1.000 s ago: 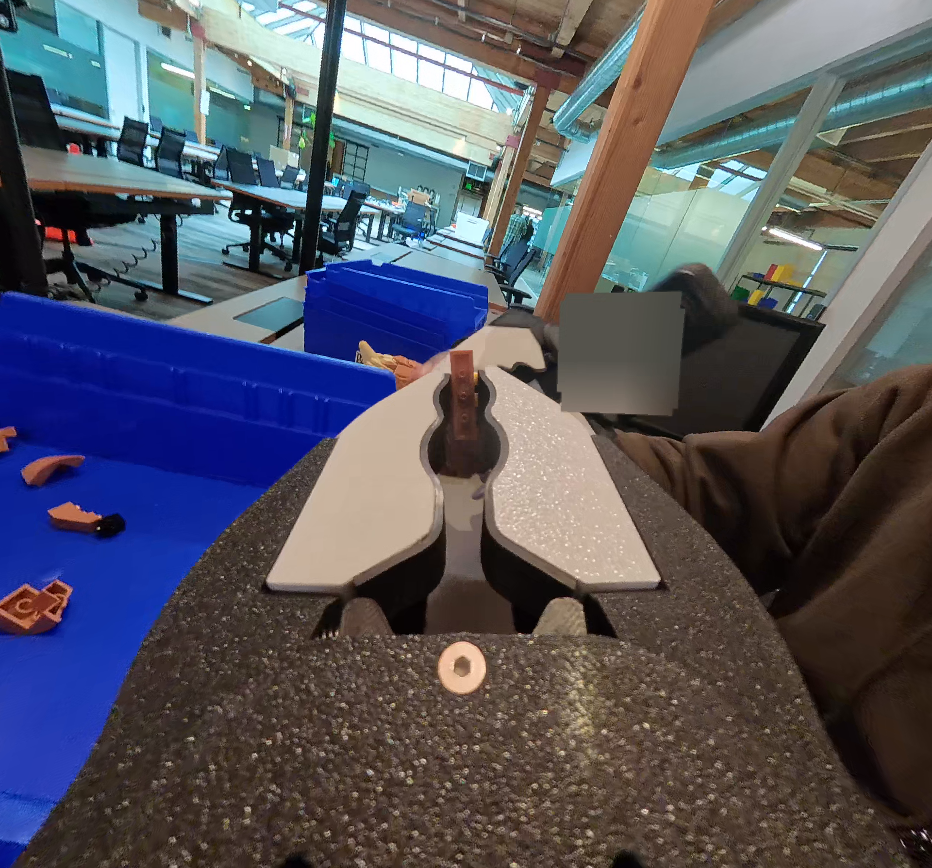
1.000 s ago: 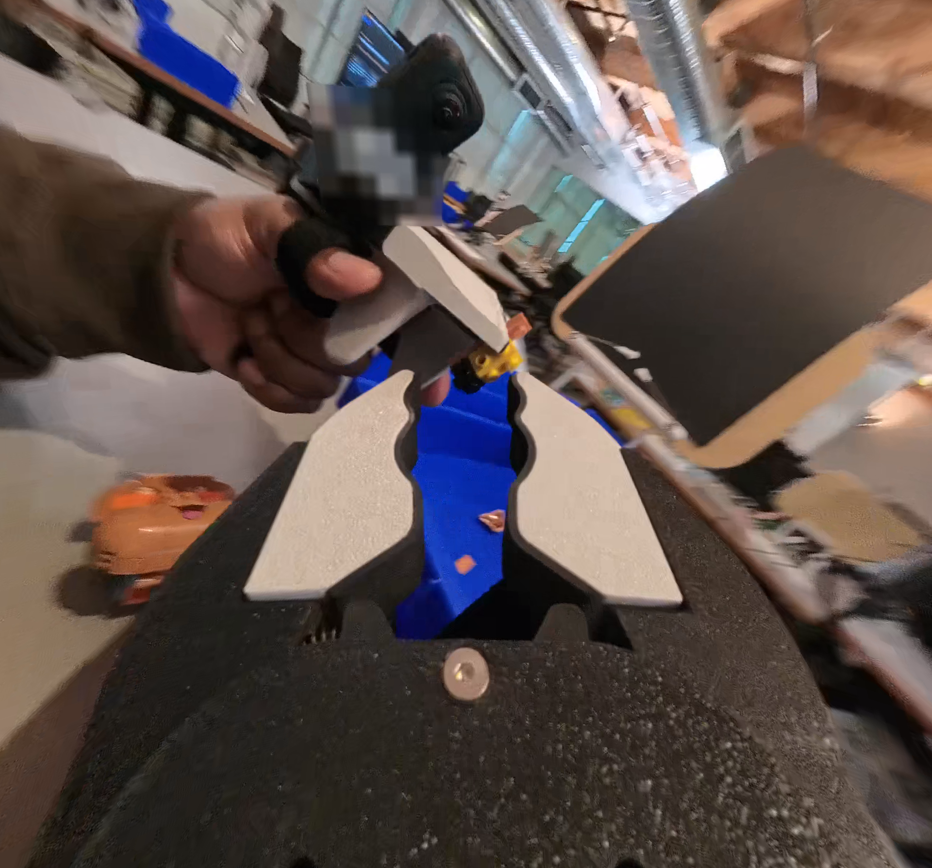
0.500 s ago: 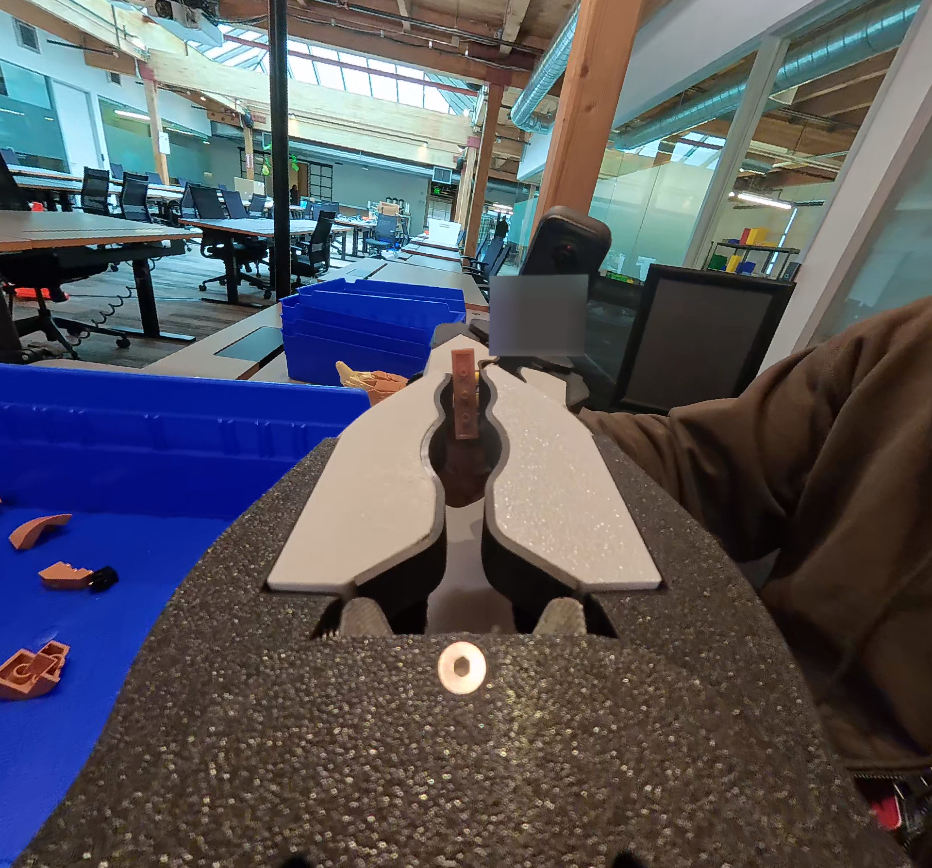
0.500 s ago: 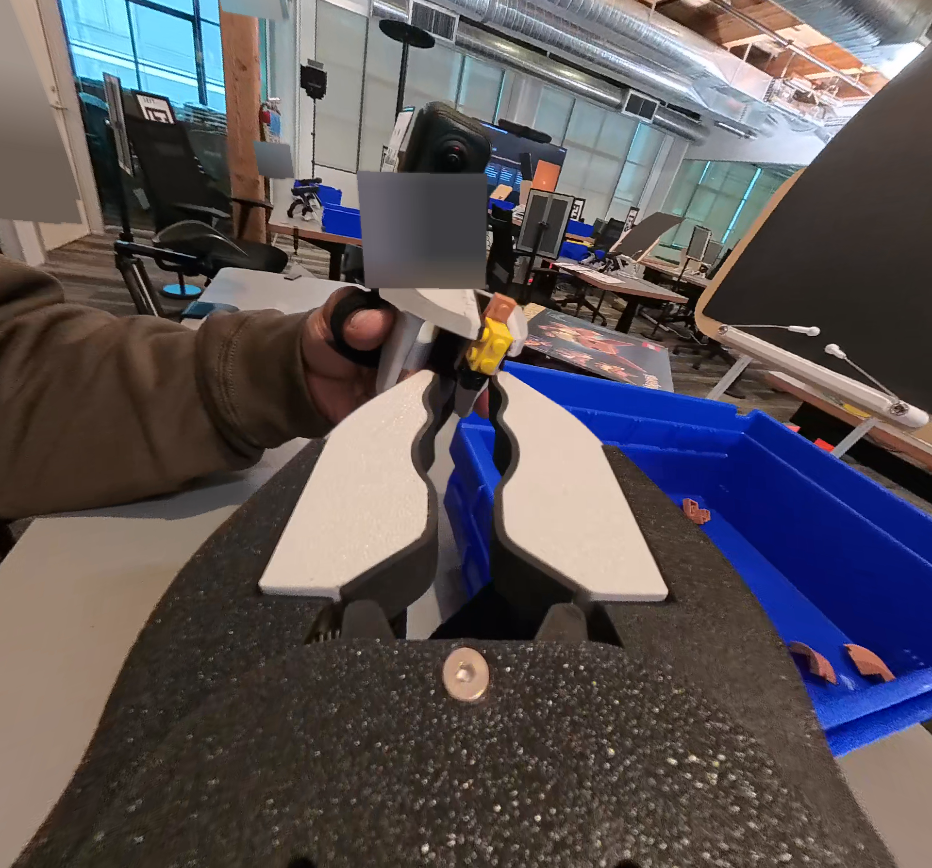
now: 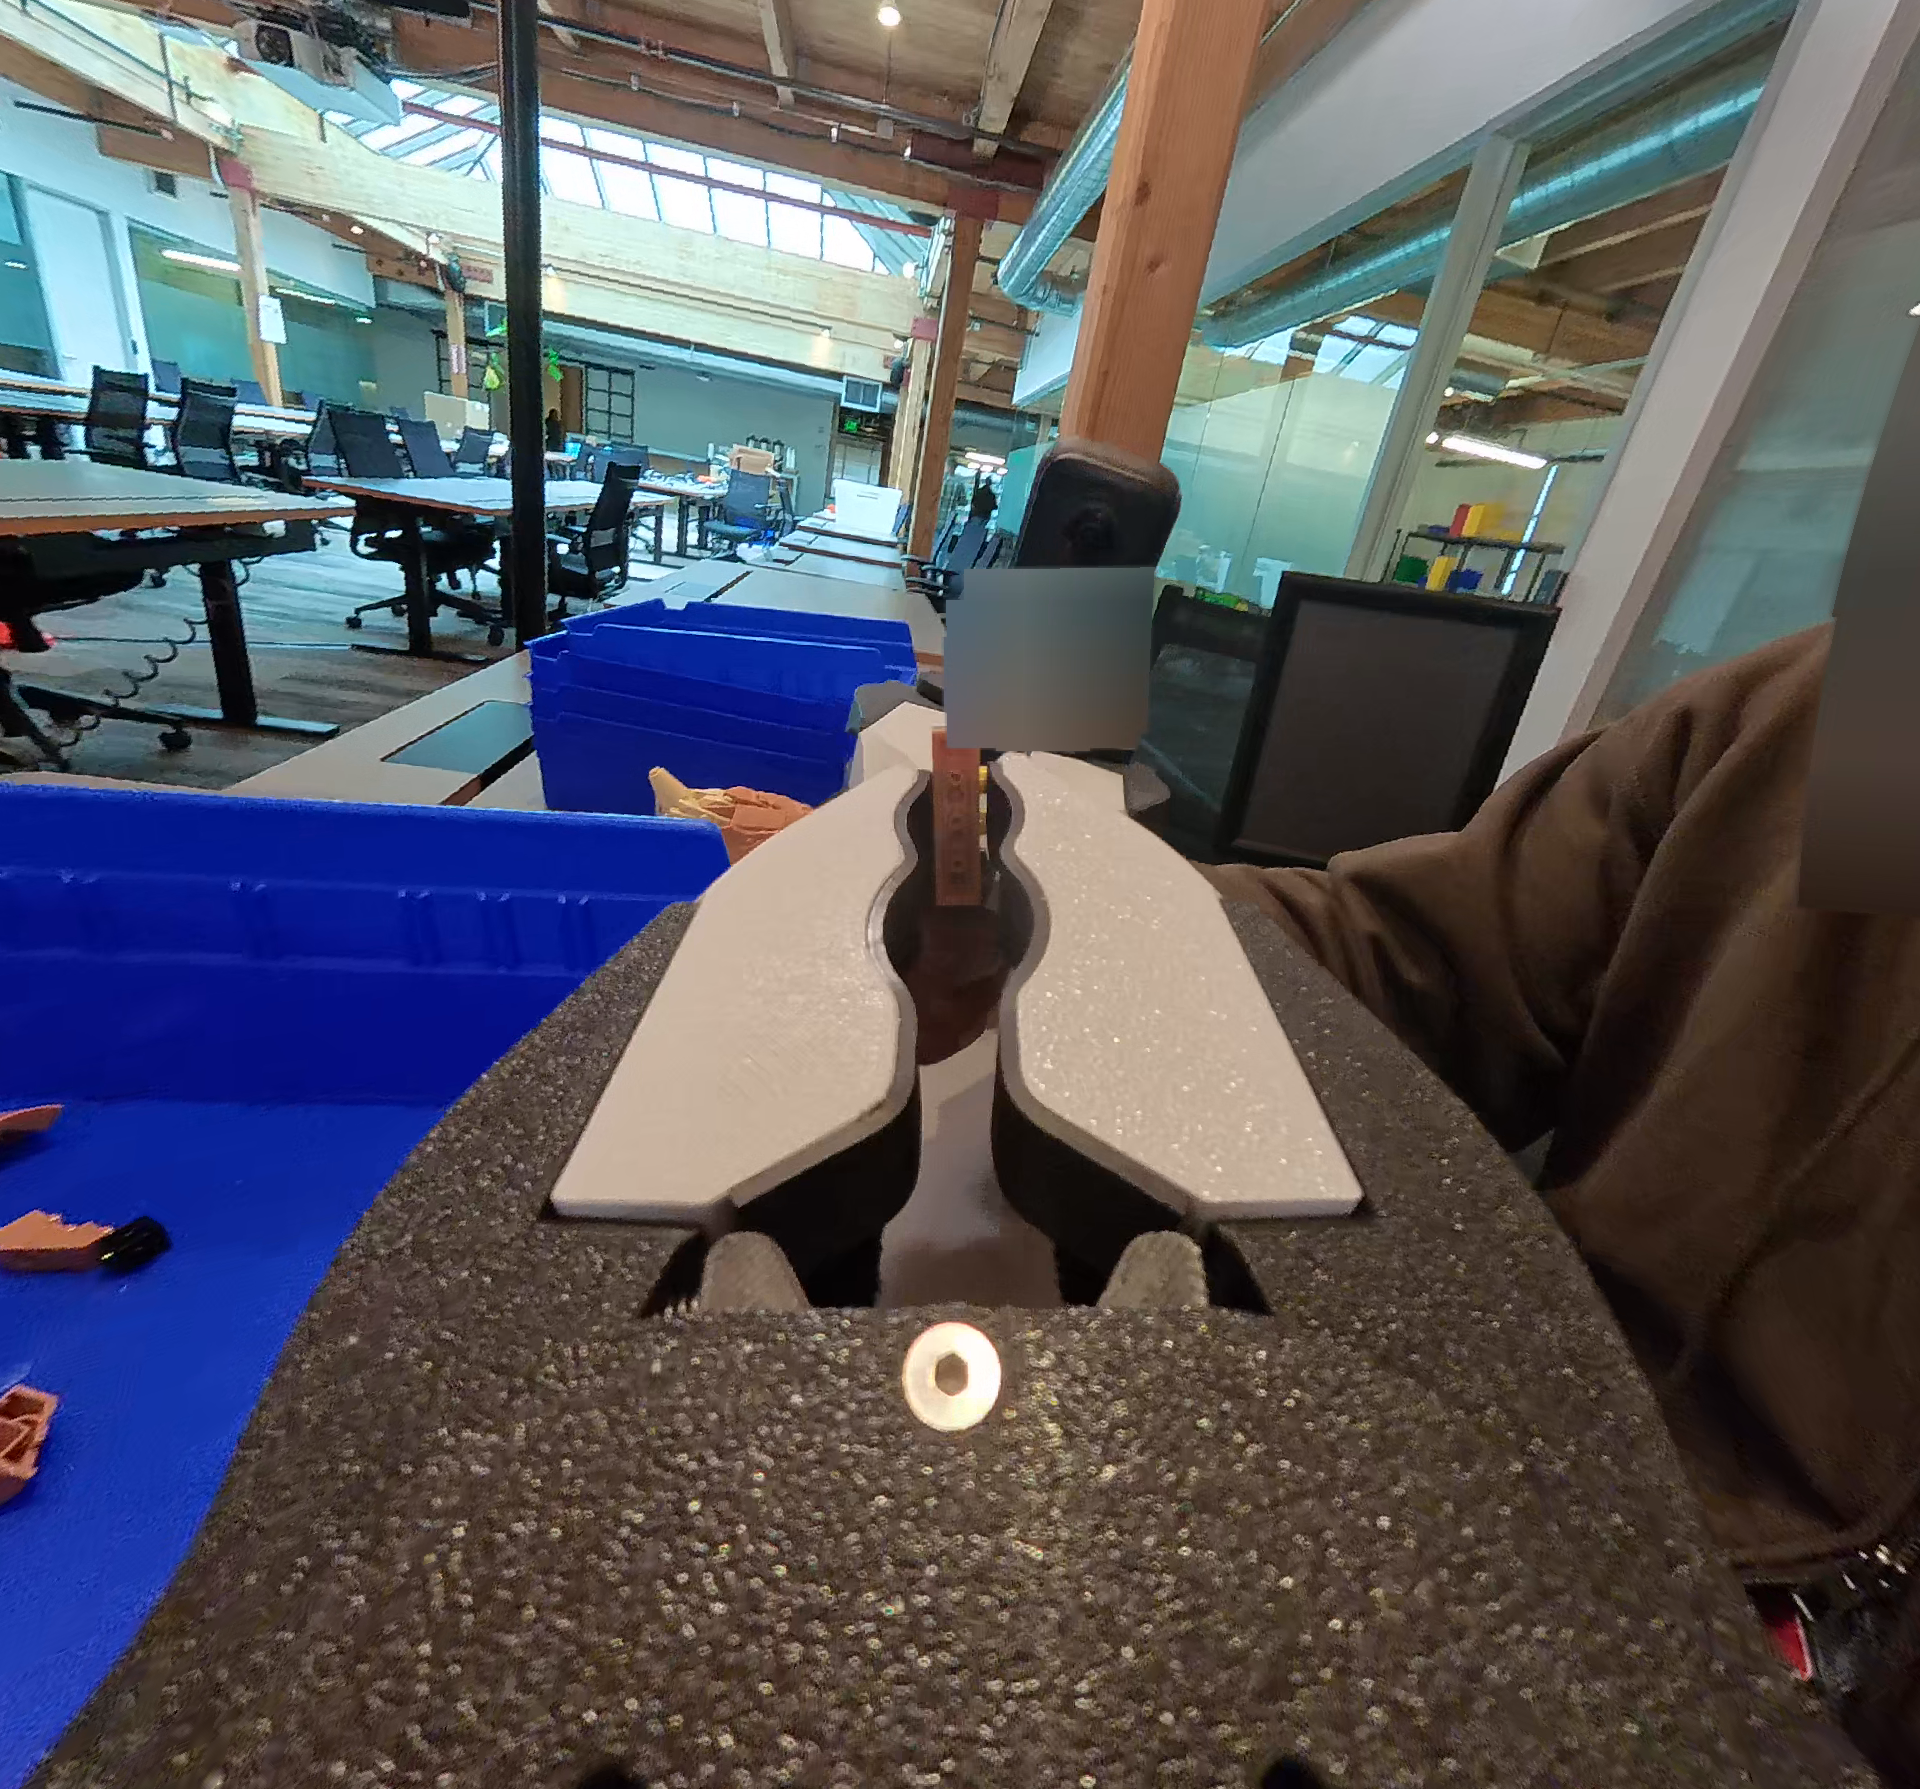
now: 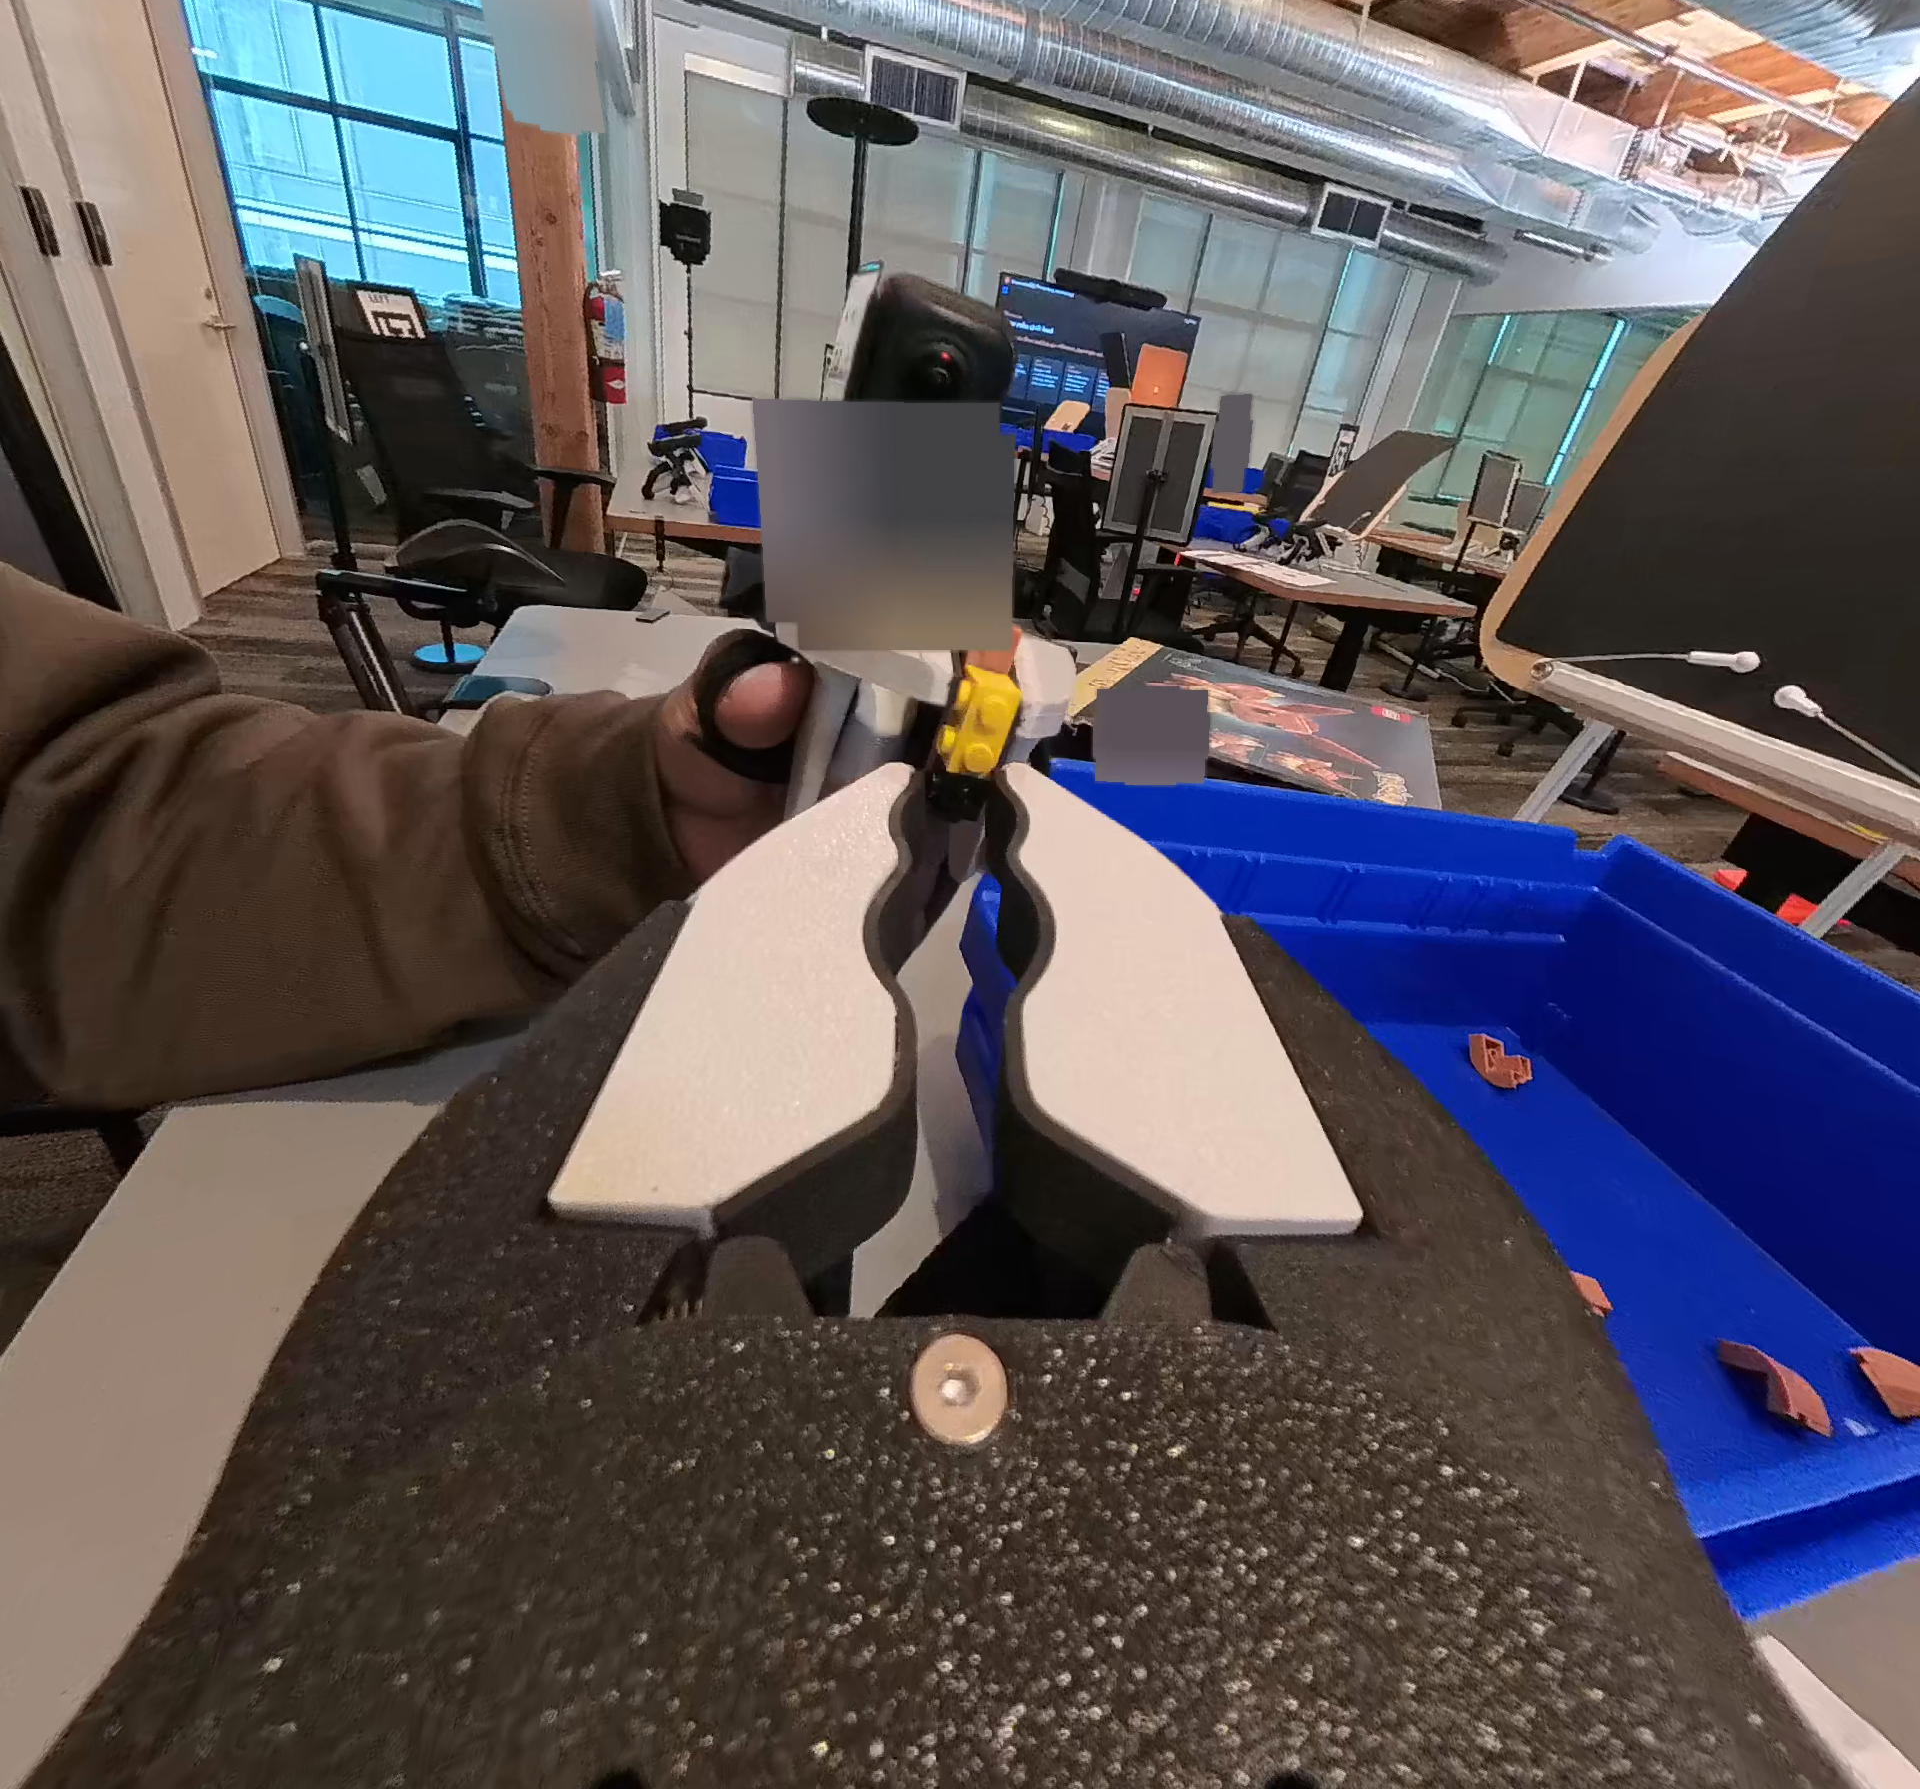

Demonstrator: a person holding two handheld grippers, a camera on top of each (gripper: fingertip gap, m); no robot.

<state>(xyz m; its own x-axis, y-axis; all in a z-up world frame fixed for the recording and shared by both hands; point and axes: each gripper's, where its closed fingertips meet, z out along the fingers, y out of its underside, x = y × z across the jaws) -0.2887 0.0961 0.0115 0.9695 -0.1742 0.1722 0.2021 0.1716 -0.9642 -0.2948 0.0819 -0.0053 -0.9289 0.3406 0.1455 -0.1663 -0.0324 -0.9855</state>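
Note:
My left gripper [image 5: 956,789] is shut on a thin brown plate [image 5: 956,846] that stands upright between its tips. In the right wrist view the same piece shows a yellow brick [image 6: 977,726] on its side, with a small black piece [image 6: 954,796] below it. It is held by the left gripper's white fingers [image 6: 1044,690] and a hand [image 6: 748,763]. My right gripper [image 6: 961,789] faces it, and its jaws are closed to a narrow gap on the black piece. The right gripper's black camera [image 5: 1096,513] shows just beyond the plate.
A blue bin [image 5: 312,960] with loose brown pieces [image 5: 52,1240] lies left of the left gripper and also shows in the right wrist view [image 6: 1351,866]. Stacked blue bins [image 5: 717,679], a tan-orange model [image 5: 727,804], a brown sleeve [image 5: 1610,1012] and a slanted black board [image 6: 1766,451] are nearby. Less than 4 cm separates the two grippers' tips.
The right gripper swung level, came up to the yellow-and-black piece and its jaws narrowed onto it. The left gripper kept its hold on the brown plate and shifted only slightly.

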